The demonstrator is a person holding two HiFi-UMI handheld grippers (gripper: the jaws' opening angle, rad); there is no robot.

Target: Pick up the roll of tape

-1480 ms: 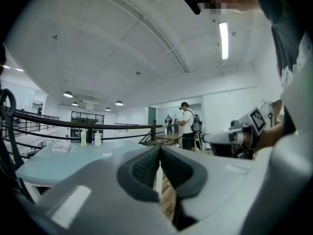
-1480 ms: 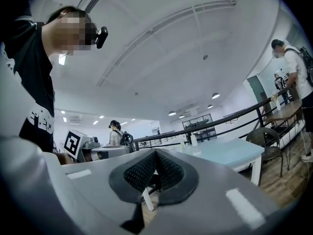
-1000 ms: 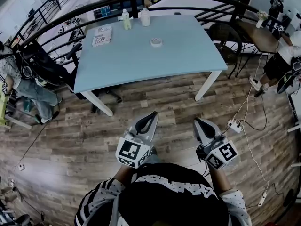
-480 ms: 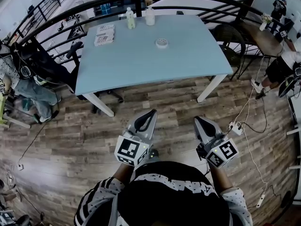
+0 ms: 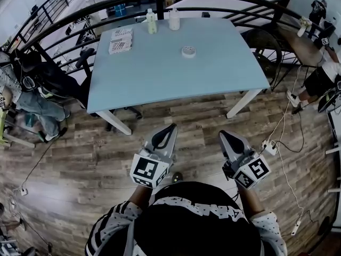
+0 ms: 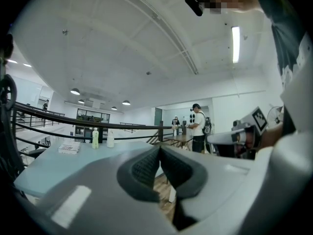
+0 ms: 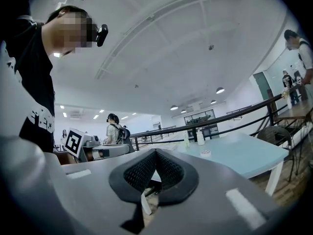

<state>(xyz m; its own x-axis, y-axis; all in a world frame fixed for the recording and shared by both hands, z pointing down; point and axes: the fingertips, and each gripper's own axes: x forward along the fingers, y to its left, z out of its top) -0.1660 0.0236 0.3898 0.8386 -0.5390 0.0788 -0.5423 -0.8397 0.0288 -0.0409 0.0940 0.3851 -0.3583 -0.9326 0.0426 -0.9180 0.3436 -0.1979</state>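
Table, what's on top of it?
On the table: a tape roll, two bottles at the far edge and a flat printed pack. Nothing covers them, but the pack's print is too small to read.

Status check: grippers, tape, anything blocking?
Left gripper and right gripper shut, empty, short of the table. Tape flat on the table, untouched. Bottles and box at far edge, apart from it, not in the way.

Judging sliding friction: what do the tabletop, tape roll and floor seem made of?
Table: smooth pale-blue top, no grain, probably laminate or painted board.
Roll of tape: small pale ring, too small to tell.
Floor: planks with grain and seams, wood or wood-look laminate.
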